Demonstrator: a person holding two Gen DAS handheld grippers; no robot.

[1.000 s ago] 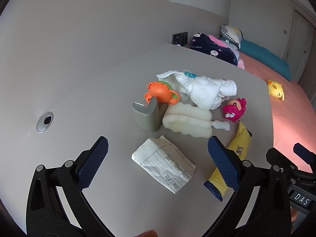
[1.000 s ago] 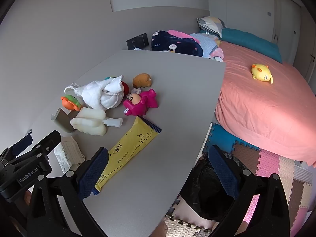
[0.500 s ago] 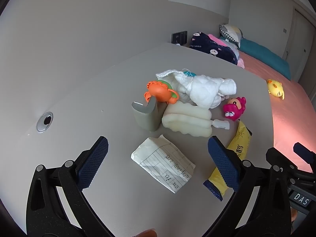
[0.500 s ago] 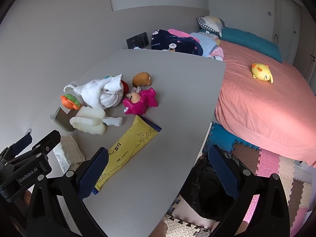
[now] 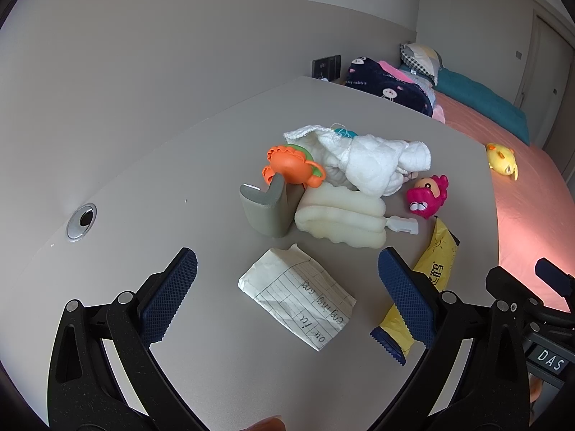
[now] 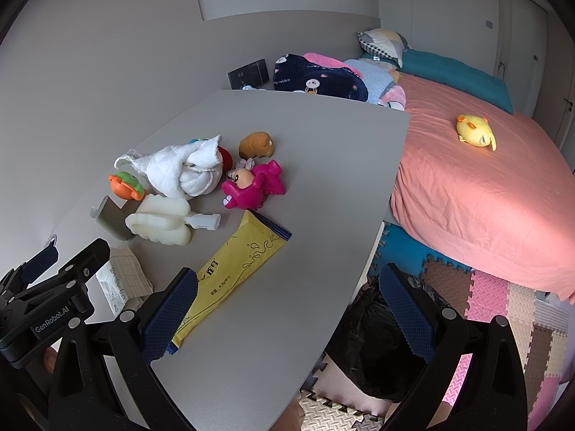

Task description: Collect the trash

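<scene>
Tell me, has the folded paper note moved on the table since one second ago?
No. The folded paper note keeps its place below the grey corner guard on the table.

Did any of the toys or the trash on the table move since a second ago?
Nothing visibly moved. The folded lined paper, the yellow wrapper and the pink toy lie where they were, and both the left gripper and the right gripper hang open, holding nothing.

Walls: plain grey.
Bench: grey, against the wall.
Bed: pink sheet, teal pillow.
Floor: interlocking foam mats, mixed colours.
</scene>
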